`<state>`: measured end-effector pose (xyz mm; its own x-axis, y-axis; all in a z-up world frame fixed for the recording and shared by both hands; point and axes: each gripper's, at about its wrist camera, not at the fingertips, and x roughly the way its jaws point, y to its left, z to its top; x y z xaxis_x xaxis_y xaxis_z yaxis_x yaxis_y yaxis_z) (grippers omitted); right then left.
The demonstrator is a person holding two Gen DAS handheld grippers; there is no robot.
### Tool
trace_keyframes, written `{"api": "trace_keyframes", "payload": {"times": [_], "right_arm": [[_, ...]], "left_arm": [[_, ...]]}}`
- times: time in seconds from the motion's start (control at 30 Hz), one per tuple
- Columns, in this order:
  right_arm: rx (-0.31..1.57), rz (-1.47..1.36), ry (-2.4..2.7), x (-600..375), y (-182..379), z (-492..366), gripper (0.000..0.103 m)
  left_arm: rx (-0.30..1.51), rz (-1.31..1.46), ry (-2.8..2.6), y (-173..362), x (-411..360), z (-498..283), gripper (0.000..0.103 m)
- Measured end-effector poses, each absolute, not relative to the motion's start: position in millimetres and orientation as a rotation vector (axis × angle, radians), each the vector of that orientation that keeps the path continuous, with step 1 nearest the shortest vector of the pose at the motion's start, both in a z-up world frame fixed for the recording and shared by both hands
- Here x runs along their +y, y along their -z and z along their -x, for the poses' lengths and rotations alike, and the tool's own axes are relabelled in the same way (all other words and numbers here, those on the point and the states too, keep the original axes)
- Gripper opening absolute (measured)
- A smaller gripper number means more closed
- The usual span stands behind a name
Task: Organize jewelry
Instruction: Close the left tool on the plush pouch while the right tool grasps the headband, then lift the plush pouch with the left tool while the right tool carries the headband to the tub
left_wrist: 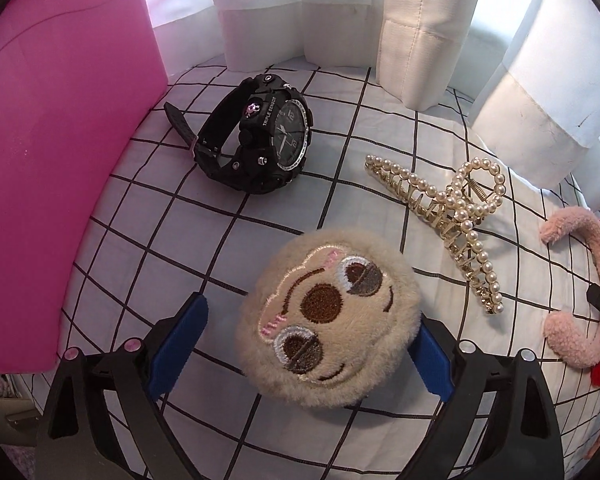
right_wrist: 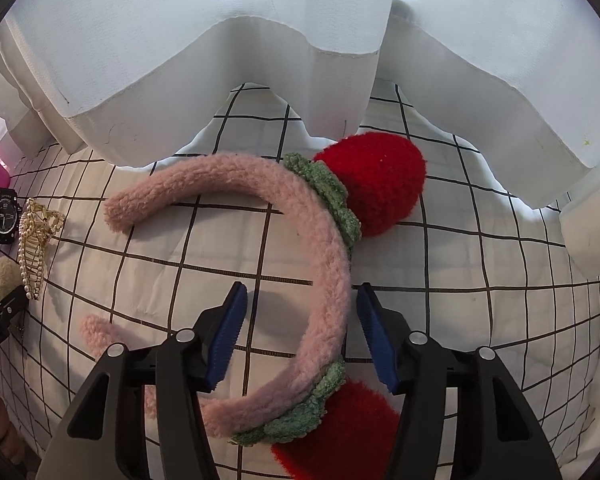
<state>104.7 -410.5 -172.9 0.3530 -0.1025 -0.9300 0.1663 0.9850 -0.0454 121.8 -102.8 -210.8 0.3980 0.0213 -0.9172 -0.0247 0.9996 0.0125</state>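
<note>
Plush clip [left_wrist: 328, 316] lies on the checked sheet [left_wrist: 340, 152] between my left tool's [left_wrist: 300, 348] parted pads, headband [right_wrist: 328, 280] between my right tool's [right_wrist: 300, 332]; I'd centre each, then squeeze gently.

My left gripper [left_wrist: 300, 340] is a black plastic frame with two wide triangular arms, each pierced by a long tapered slot. Round silvery pivot pins sit at the knuckles, two on each side; the pair on the left side catch a pink tint. Its fingers [left_wrist: 180, 344] are faced with ribbed blue pads on their inner sides. My right gripper [right_wrist: 298, 336] is the same build: glossy black arms with slotted cut-outs, silver pins at the joints, and blue serrated pads [right_wrist: 226, 338] lining the inner face of each finger. Part of the left tool's black body, seen from the right camera, carries small white lettering I cannot read.
</note>
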Motion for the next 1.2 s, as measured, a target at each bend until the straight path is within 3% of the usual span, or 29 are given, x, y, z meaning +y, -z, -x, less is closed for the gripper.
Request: {"api": "trace_keyframes", "payload": {"times": [0.03, 0.13, 0.2, 0.53, 1.2], "right_arm": [[1.197, -0.058, 0.169, -409.0, 172.3, -104.0, 0.039], [1.197, -0.061, 0.171, -405.5, 172.2, -102.4, 0.027], [1.197, -0.06, 0.174, -405.8, 172.2, -100.8, 0.016], [1.168, -0.073, 0.136, -397.3, 168.9, -85.4, 0.011], [1.015, -0.074, 0.046, -386.1, 93.0, -60.6, 0.011]], "left_arm": [[1.159, 0.008, -0.018, 208.8, -104.5, -119.4, 0.08], [1.158, 0.009, 0.001, 205.8, -107.9, -116.9, 0.066], [1.16, 0.011, 0.001, 205.6, -107.3, -116.3, 0.064], [1.121, 0.009, 0.006, 198.0, -102.4, -107.9, 0.054], [1.001, 0.027, -0.003, 125.7, -90.0, -72.1, 0.052]]}}
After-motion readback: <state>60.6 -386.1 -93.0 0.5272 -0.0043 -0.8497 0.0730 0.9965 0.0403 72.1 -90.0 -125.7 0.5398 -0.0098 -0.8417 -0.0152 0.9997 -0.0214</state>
